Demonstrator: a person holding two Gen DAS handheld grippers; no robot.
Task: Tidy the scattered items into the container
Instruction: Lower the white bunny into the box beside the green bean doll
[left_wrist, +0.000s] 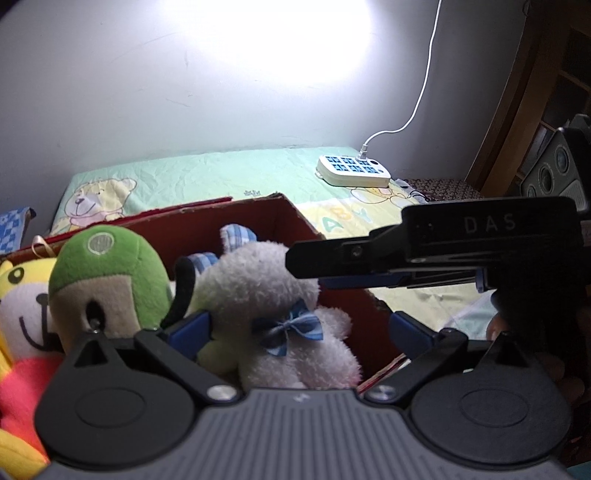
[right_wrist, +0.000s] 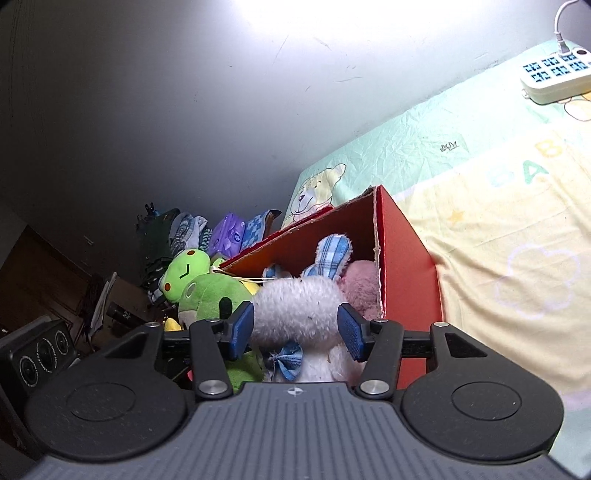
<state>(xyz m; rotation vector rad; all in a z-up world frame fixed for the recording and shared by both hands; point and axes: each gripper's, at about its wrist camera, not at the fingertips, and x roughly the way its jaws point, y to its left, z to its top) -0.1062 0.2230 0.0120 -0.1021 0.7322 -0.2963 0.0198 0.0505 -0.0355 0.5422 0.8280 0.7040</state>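
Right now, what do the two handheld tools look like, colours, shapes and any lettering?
Both look alike: a grey ribbed body, two round black discs at the sides and black linkage arms with silver rivets carrying blue ribbed pads. The left tool shows the same blue pads. Seen side-on from the left camera, the right tool is black with raised "DAS" lettering.

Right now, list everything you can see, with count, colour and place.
box: 1, red, on the bed
bunny: 1, white, blue bow, in box
frog: 1, green, left of box
green plush: 1, green and beige, left of bunny
pink plush: 1, pink, box corner
yellow plush: 1, far left
power strip: 1, white, on the sheet
left claw: open around bunny
right claw: pads either side of bunny's head
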